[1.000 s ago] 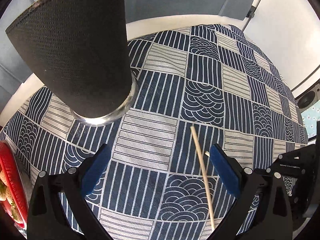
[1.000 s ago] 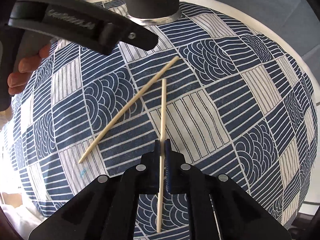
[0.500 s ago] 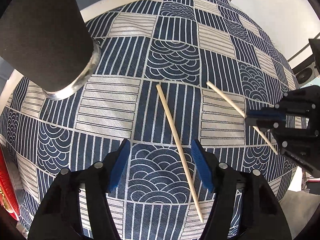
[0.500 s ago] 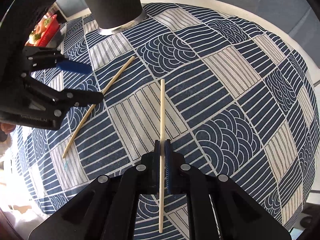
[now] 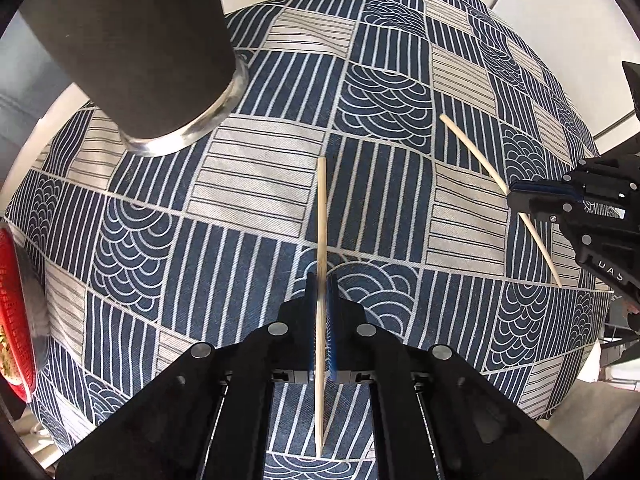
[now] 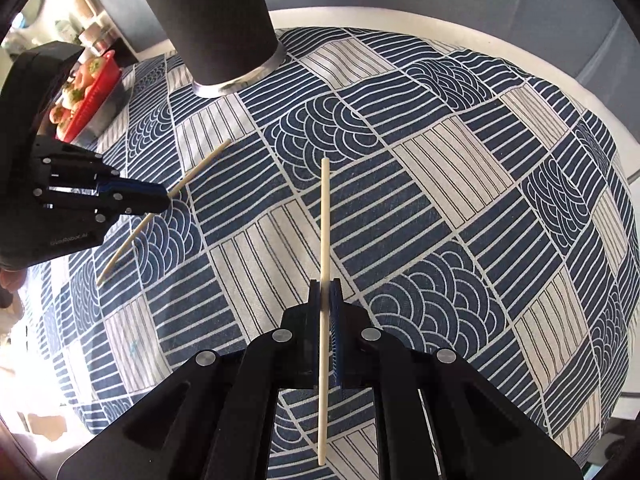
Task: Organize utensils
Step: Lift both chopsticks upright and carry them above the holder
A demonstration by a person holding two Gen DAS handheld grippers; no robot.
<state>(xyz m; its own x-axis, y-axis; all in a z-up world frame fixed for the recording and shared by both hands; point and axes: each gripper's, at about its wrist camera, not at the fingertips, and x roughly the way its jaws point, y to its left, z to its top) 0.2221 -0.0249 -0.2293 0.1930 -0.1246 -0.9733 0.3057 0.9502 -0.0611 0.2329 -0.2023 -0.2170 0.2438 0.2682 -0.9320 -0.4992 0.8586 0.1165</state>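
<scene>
Two chopsticks (image 5: 321, 216) (image 6: 325, 216), two tongs (image 5: 321, 280) (image 6: 325, 286)

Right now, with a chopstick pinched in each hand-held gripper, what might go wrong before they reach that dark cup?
1. The left hand-held gripper clamps its chopstick near the middle, with long ends free; it could pivot or slip.
2. The right hand-held gripper holds its chopstick the same way, so the two sticks might clash on the way.
3. The tall dark cup stands on a narrow metal base; a knock could tip it.

Probably home: tablecloth (image 6: 460, 184), food basket (image 6: 90, 92)
</scene>
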